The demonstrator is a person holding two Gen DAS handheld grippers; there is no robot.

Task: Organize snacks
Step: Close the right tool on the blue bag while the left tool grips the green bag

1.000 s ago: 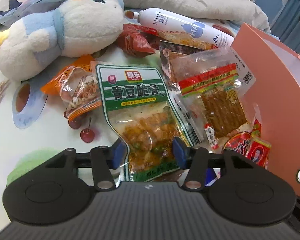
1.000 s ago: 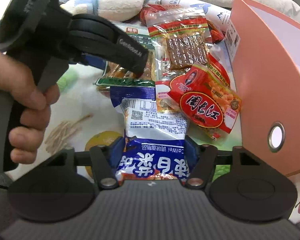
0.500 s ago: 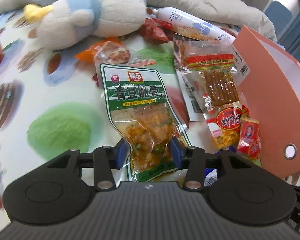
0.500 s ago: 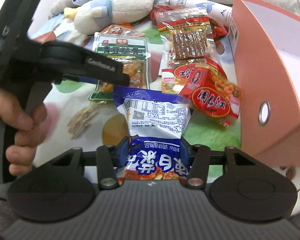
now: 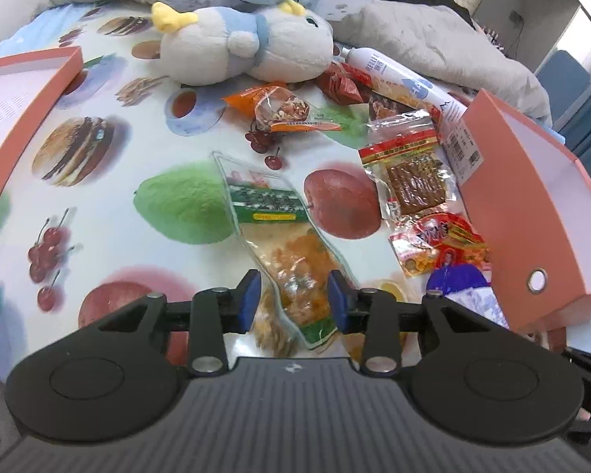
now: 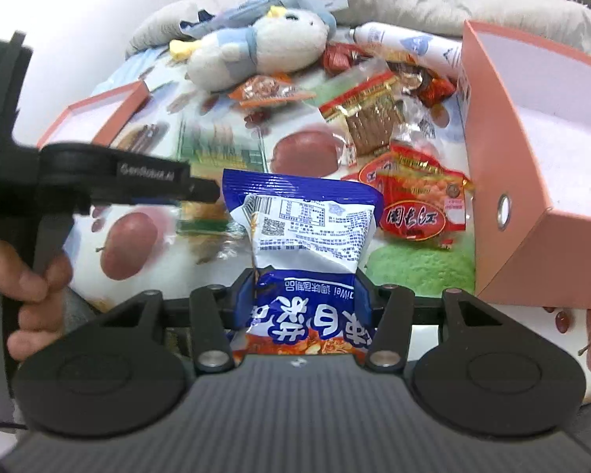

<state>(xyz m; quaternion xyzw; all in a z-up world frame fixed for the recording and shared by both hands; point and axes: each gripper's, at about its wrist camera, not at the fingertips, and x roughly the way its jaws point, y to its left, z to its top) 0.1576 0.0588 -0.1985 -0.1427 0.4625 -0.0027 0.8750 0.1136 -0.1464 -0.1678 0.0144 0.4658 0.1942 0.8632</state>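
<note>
A green packet (image 5: 291,260) is pinched by the left gripper (image 5: 295,297), whose jaws have just been closing, and a blue bag (image 6: 307,236) by the right gripper (image 6: 307,299); both are lifted off the bedsheet (image 5: 110,236). Carrying to the pink box (image 6: 532,149) is judged next.

Pinches the green snack pouch (image 5: 291,276) by its lower end between the blue pads (image 5: 250,301) of the left gripper (image 5: 294,299), tilted steeply down, jaws having just been closing with the pouch between them. Wraps the left hand (image 6: 31,291) around that gripper's dark handle, fingers (image 6: 39,315) curled about the grip, seen from the right wrist view. Clamps the blue snack bag (image 6: 307,236) between the pads of the right gripper (image 6: 307,295), likewise angled steeply down, jaws having just been closing on the bag.
</note>
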